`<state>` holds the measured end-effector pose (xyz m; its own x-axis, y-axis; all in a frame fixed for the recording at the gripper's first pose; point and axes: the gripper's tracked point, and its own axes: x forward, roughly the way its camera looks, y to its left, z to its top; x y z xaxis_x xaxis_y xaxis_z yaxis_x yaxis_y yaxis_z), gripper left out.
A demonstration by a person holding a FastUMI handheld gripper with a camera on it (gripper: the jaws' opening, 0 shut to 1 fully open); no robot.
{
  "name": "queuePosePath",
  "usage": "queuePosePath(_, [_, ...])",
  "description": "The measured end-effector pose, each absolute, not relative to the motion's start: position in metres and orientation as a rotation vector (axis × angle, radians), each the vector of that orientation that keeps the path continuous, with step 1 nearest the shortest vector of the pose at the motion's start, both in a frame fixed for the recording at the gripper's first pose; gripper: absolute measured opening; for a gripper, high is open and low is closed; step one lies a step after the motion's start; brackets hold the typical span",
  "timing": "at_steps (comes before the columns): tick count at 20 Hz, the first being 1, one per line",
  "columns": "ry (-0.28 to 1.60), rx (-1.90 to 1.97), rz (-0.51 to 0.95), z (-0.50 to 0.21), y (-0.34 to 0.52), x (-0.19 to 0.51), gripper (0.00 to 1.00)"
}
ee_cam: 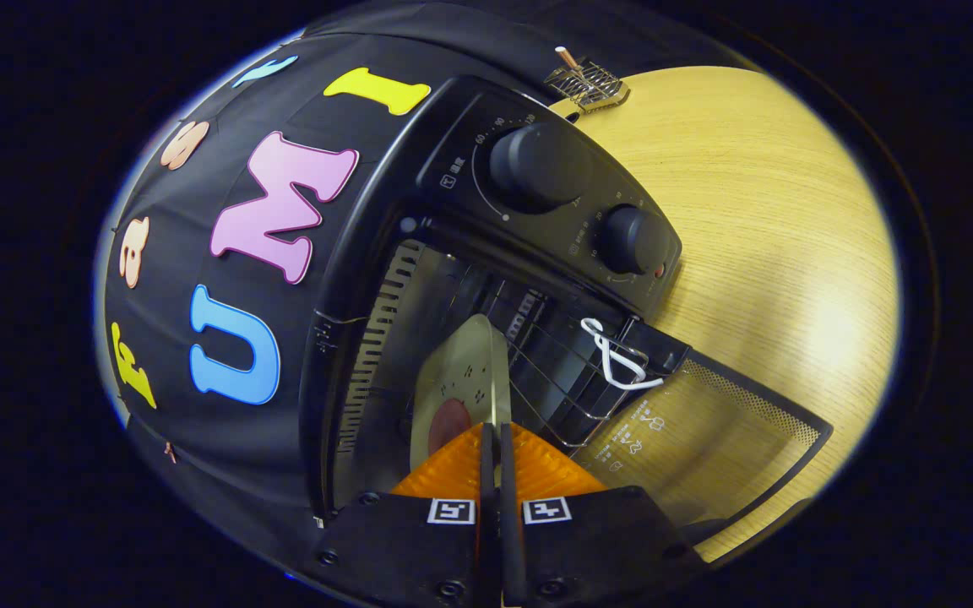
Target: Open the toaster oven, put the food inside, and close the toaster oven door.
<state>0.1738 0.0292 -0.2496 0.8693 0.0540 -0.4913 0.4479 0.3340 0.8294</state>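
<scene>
- Your claw [497, 452] is pinched nearly shut on the near edge of a thin, pale plate [465, 380], one finger on each face, with only a sliver of gap between them. You see the plate edge-on from where you hold it.
- The plate carries a reddish-brown piece of food [447, 424] close to the fingers. It reaches forward into the mouth of the toaster oven [470, 253], over the wire rack [554, 380], with the door [706, 439] swung open beside it above the tabletop [774, 236].
- Expect the plate to be stiff and light, but smooth, so an edge pinch like this can let it swivel or slide. Keep the squeeze steady and move slowly.
- The food looks loose on the plate, and whether it would slide is hard to tell. Hold the plate as level as you can while you feed it in.
- The rim is the only sensible place to hold. Let go only once the plate's weight rests on the rack.
- The door looks glazed and hinged. A white wire loop [613, 355] sits at its corner, so steer clear of that.
</scene>
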Motion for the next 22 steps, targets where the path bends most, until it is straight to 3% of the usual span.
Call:
queuePosePath(3, [0.486,1.222,-0.231,-0.240,0.036,0.167,0.07])
queuePosePath(7, [0.451,1.185,-0.198,-0.225,0.031,0.164,0.18])
queuePosePath(9, [0.480,1.157,-0.173,-0.221,0.033,0.157,0.55])
queuePosePath(11, [0.481,1.087,-0.150,-0.210,0.034,0.139,0.59])
queuePosePath(14, [0.520,0.970,-0.110,-0.207,0.045,0.107,0.99])
queuePosePath(22, [0.586,0.524,-0.007,-0.209,0.062,0.035,0.99])
